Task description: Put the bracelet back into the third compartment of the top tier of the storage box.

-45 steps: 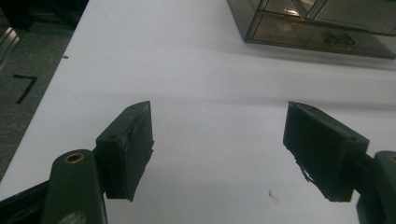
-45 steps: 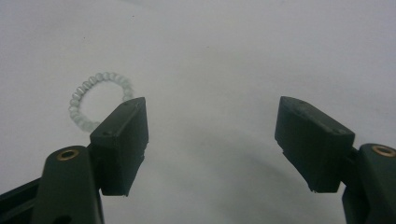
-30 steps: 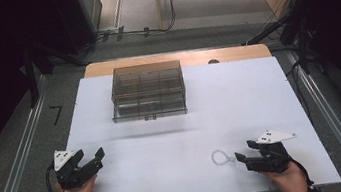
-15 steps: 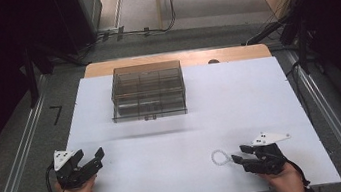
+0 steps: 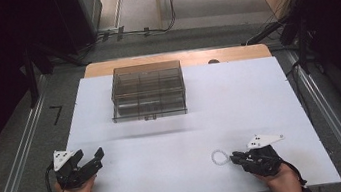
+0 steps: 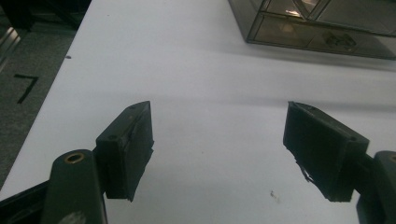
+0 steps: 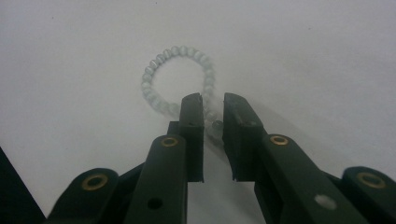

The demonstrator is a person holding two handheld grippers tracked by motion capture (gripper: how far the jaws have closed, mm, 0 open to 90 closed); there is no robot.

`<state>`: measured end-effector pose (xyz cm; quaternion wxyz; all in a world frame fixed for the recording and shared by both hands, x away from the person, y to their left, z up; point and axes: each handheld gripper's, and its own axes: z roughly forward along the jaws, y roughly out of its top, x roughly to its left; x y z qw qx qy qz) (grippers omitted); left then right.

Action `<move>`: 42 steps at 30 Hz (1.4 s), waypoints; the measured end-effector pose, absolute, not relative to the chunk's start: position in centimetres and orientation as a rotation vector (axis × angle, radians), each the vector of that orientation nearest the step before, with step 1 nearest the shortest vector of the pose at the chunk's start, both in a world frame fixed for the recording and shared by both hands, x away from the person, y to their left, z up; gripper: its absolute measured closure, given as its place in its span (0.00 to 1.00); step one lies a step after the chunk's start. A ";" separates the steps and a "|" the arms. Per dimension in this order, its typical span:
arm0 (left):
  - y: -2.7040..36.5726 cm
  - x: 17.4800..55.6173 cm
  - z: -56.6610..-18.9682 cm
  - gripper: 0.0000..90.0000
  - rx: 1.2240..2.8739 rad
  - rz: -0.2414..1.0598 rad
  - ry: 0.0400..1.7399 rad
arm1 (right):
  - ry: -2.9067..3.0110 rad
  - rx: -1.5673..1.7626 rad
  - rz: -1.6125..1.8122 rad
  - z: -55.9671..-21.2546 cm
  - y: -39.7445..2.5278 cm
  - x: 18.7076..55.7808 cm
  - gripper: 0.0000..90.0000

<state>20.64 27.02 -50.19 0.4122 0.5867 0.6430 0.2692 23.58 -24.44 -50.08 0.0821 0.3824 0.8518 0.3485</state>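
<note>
A pale bead bracelet lies on the white table at the front right. My right gripper has its tips at the bracelet's near side. In the right gripper view the bracelet forms a ring ahead, and its nearest beads sit pinched between the two narrow-set jaws of the right gripper. My left gripper rests at the front left, held in a hand. In its own view the left gripper stands wide open over bare table.
A smoky clear drawer box stands at the back middle of the table, and shows again as the drawer box at the top right of the left gripper view. Dark floor and metal rails flank the table.
The right gripper has slid left and forward to the bracelet and its jaws have drawn together on the beads. The left gripper has stayed put and open.
</note>
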 end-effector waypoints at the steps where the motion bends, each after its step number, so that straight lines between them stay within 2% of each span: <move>1: 27.0 20.6 -50.2 0.28 1.475 0.678 1.617 | 2.549 1.134 1.041 -50.1 -24.4 23.6 0.88; 2: 27.0 20.6 -50.2 0.28 1.474 0.677 1.617 | 2.550 1.129 1.043 -50.1 -24.4 23.6 0.91; 8: 27.0 20.7 -50.2 0.27 1.474 0.676 1.618 | 2.559 1.120 1.036 -50.1 -24.3 23.6 0.92; 27: 27.1 20.7 -50.2 0.27 1.470 0.672 1.619 | 2.460 1.118 1.171 -47.9 -24.5 24.5 0.92; 42: 27.1 20.7 -50.3 0.26 1.474 0.669 1.620 | 2.377 1.060 1.292 -45.2 -23.1 25.8 0.93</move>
